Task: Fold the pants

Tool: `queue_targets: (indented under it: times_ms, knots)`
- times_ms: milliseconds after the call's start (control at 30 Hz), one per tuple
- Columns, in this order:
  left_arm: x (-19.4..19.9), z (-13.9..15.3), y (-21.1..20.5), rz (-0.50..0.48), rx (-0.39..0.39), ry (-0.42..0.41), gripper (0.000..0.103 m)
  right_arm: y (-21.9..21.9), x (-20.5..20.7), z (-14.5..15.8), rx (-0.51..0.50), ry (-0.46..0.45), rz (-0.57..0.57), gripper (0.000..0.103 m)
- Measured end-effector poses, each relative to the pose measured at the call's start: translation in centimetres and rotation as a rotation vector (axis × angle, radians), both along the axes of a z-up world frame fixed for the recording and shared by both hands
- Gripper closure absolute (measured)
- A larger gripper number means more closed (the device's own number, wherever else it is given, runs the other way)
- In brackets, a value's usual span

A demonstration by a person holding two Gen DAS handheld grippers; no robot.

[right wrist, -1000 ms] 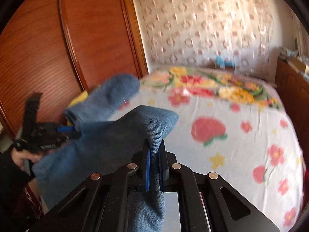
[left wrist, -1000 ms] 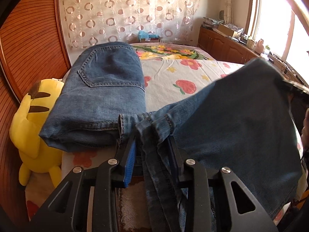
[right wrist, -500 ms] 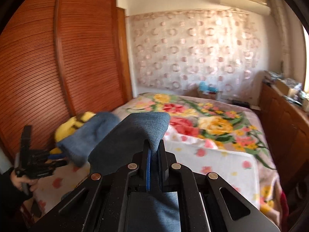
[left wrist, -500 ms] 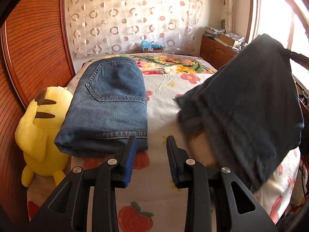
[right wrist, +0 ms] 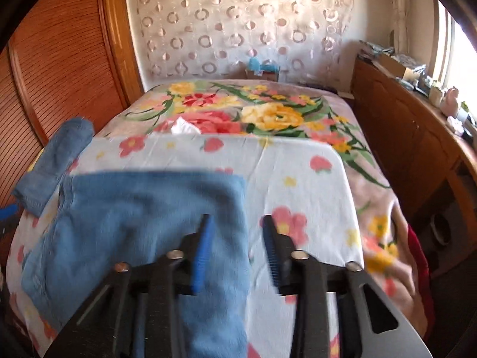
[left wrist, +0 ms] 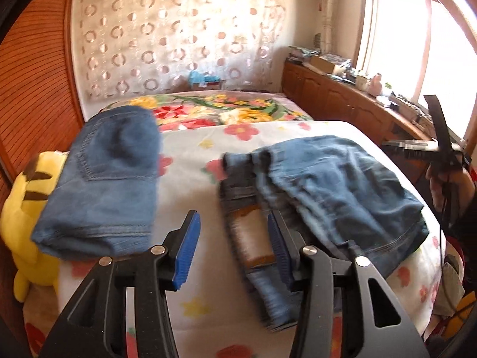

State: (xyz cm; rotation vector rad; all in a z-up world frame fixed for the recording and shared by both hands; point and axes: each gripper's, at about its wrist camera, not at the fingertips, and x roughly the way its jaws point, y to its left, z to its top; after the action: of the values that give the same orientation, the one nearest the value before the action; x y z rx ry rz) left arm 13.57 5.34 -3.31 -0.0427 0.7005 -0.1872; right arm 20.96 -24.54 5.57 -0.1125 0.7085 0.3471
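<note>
The left hand-held gripper (left wrist: 232, 247) is spread wide with nothing between its blue pads, hovering low over the bed (left wrist: 193, 161) with its flowered sheet. Just ahead of its right finger and running off to the right lie the loose jeans (left wrist: 334, 191), crumpled on the sheet, with a waistband label facing up close beside that finger; the fabric nearest the finger is blurred, so whether it touches is hard to say. Ahead and to the left of this hand-held gripper sits a folded pair of jeans (left wrist: 104, 185), back pocket up, near the bed's left edge. Further left, beside the bed, a yellow plush toy (left wrist: 26, 197) leans by the wooden wardrobe (left wrist: 32, 83).

The right hand-held gripper (right wrist: 237, 250) is also spread, gripping nothing. The loose jeans (right wrist: 134, 223) lie under and to the left of its left finger, flat on the sheet, reaching down past the bed's near edge. Ahead and far left of it the folded pair (right wrist: 56, 161) shows at the bed's edge. To its right stands a wooden cabinet (right wrist: 402, 137) under the window.
</note>
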Motion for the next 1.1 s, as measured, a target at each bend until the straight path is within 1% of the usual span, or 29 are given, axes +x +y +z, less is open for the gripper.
queue_targets:
  times_ms: [33,67,133,167,233,267,333,433,533,633,767,867,1100]
  knots:
    - [0.0,0.0,-0.5,-0.009,-0.005,-0.001,0.054,-0.4,-0.5,-0.2,-0.002,0.006,0.003,0.045]
    - [0.2,0.0,-1.4,-0.029,-0.013,-0.005,0.053,-0.9,-1.1,-0.5,0.001,0.007,0.003,0.043]
    - [0.3,-0.1,-2.6,-0.049,-0.007,-0.017,0.053,-2.1,-2.2,-1.1,0.033,0.027,0.020,0.043]
    - [0.2,-0.4,-3.3,-0.052,0.009,-0.029,0.053,-2.5,-2.9,-1.6,0.046,0.040,0.029,0.043]
    - [0.2,-0.8,-4.0,-0.052,0.019,-0.023,0.053,-2.9,-4.3,-2.3,0.059,0.059,0.050,0.043]
    - [0.2,-1.1,-4.1,-0.053,0.012,-0.016,0.053,-3.9,-4.6,-2.1,0.061,0.066,0.062,0.043]
    - [0.1,-1.2,-4.5,-0.063,-0.010,-0.010,0.053,-4.2,-5.6,-2.8,0.062,0.078,0.083,0.043]
    - [-0.1,-1.0,-5.3,-0.082,-0.016,-0.027,0.053,-5.3,-6.2,-3.6,0.049,0.083,0.076,0.043]
    - [-0.4,-1.3,-6.0,-0.102,-0.004,-0.048,0.053,-6.0,-6.9,-3.9,0.067,0.093,0.068,0.036]
    - [-0.6,-2.9,-5.9,-0.097,0.028,-0.030,0.053,-6.9,-7.1,-4.0,0.093,0.103,0.064,0.036]
    - [-1.0,-4.2,-4.9,-0.090,-0.005,-0.013,0.053,-6.0,-7.1,-4.3,0.104,0.103,0.067,0.036]
    - [-1.3,-4.4,-4.3,-0.094,-0.042,-0.014,0.053,-5.5,-7.5,-4.7,0.118,0.110,0.072,0.036]
    - [-2.5,-4.3,-4.6,-0.099,-0.007,-0.033,0.053,-5.6,-8.8,-5.0,0.128,0.087,0.075,0.037]
